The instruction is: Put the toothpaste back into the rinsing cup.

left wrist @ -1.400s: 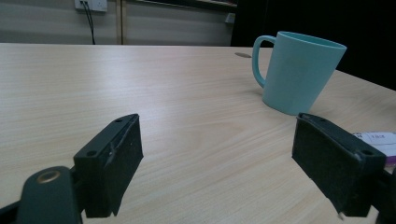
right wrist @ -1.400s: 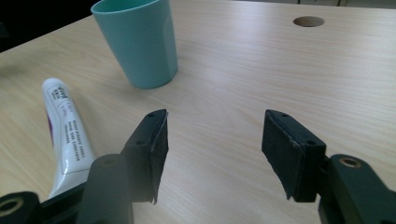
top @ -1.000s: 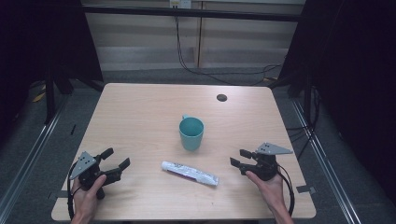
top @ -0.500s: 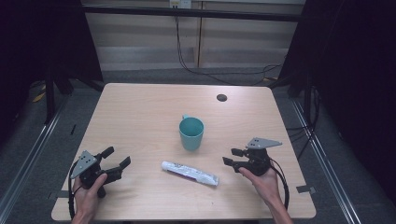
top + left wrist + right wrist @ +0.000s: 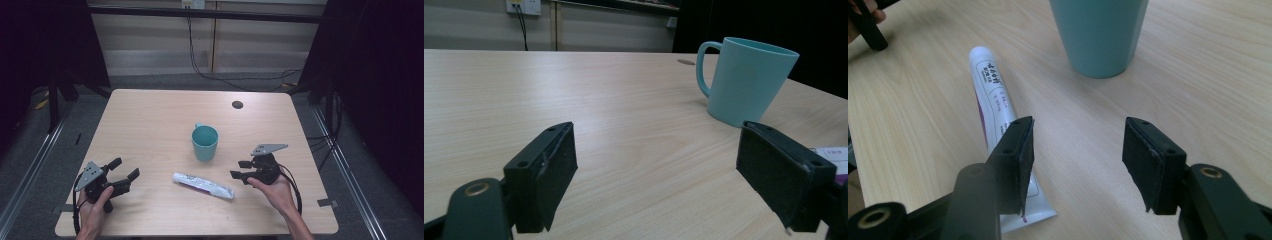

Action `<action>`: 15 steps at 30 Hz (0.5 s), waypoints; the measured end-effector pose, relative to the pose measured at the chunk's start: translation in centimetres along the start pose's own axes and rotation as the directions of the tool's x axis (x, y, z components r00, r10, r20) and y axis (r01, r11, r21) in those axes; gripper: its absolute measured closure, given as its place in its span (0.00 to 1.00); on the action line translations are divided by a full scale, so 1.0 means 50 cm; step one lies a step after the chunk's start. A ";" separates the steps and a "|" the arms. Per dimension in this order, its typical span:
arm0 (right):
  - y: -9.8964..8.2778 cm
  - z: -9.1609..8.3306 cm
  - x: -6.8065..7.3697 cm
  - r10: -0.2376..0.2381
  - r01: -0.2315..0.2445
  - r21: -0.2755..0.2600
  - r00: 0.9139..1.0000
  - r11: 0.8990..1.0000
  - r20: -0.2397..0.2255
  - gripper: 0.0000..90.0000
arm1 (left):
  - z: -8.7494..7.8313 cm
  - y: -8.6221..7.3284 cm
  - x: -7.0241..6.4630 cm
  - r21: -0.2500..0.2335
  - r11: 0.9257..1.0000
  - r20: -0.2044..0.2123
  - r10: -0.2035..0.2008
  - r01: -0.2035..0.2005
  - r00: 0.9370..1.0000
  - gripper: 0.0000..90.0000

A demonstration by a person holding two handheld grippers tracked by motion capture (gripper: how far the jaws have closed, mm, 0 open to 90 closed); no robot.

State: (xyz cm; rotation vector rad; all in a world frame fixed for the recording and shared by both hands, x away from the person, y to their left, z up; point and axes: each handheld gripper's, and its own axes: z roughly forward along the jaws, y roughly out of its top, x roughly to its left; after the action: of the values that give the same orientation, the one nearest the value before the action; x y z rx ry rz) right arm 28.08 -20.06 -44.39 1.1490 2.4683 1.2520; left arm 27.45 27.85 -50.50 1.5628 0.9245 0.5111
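High view: we see the right tool (image 5: 242, 170) at the lower right of the frame, just right of the toothpaste tube (image 5: 203, 185), which lies flat on the bench (image 5: 150, 115) in the lower centre, its length running from left to lower right. The right tool's jaws have just been closing somewhat, yet they stand apart with nothing between them and no pad touches the tube. In the right gripper view the tube (image 5: 998, 125) lies beside and partly under the left-hand jaw, with bare wood between the two jaws. The teal mug (image 5: 205, 142) stands upright at the frame's centre, above the tube and apart from it. At the lower left, we find the left tool (image 5: 125, 170) well apart from both things, its jaws spread wide over bare bench, holding nothing.
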 end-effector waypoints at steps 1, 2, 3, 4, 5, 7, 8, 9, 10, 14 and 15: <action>0.010 0.008 0.006 -0.014 0.015 0.028 1.000 1.000 -0.015 0.51 | -0.001 0.000 0.000 0.001 1.000 0.001 0.006 -0.006 1.000 0.18; 0.010 0.008 0.006 -0.014 0.015 0.028 1.000 1.000 -0.015 0.51 | -0.001 0.000 0.000 0.001 1.000 0.001 0.006 -0.006 1.000 0.18; 0.019 0.013 0.011 -0.028 0.029 0.042 0.999 0.999 -0.022 0.56 | 0.000 0.000 -0.001 -0.001 1.000 -0.001 0.008 -0.008 1.000 0.18; 0.024 0.015 0.014 -0.024 0.026 0.046 0.999 0.999 -0.032 0.55 | 0.000 0.000 -0.001 -0.001 1.000 0.001 0.008 -0.008 1.000 0.18; 0.029 0.017 0.015 -0.024 0.025 0.046 0.999 0.999 -0.035 0.54 | 0.000 0.000 -0.001 -0.002 1.000 0.003 0.008 -0.008 1.000 0.18; 0.038 0.021 0.018 -0.036 0.038 0.059 0.999 0.998 -0.037 0.55 | 0.000 0.000 -0.002 -0.001 1.000 0.001 0.009 -0.009 1.000 0.18; 0.042 0.023 0.019 -0.036 0.039 0.071 0.998 0.997 -0.046 0.55 | 0.000 0.000 -0.002 -0.001 1.000 0.004 0.011 -0.011 1.000 0.18; 0.046 0.025 0.021 -0.038 0.042 0.083 0.998 0.996 -0.044 0.55 | -0.001 0.000 -0.002 0.001 1.000 0.006 0.014 -0.014 1.000 0.18; 0.049 0.026 0.021 -0.042 0.046 0.088 0.998 0.995 -0.046 0.55 | 0.000 0.000 -0.003 -0.001 1.000 0.001 0.011 -0.011 1.000 0.18; 0.062 0.034 0.026 -0.049 0.056 0.134 0.997 0.989 -0.054 0.55 | 0.000 0.000 -0.002 -0.002 1.000 0.003 0.008 -0.008 1.000 0.18; 0.065 0.036 0.027 -0.051 0.058 0.139 0.997 0.989 -0.058 0.55 | 0.000 0.000 -0.002 -0.001 1.000 0.001 0.009 -0.009 1.000 0.18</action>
State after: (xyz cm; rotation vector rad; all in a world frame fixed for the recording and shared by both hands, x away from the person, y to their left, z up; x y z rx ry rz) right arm 29.77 -16.83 -42.85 1.0837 2.6467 1.1251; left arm 27.38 27.76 -50.50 1.5676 0.9163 0.5170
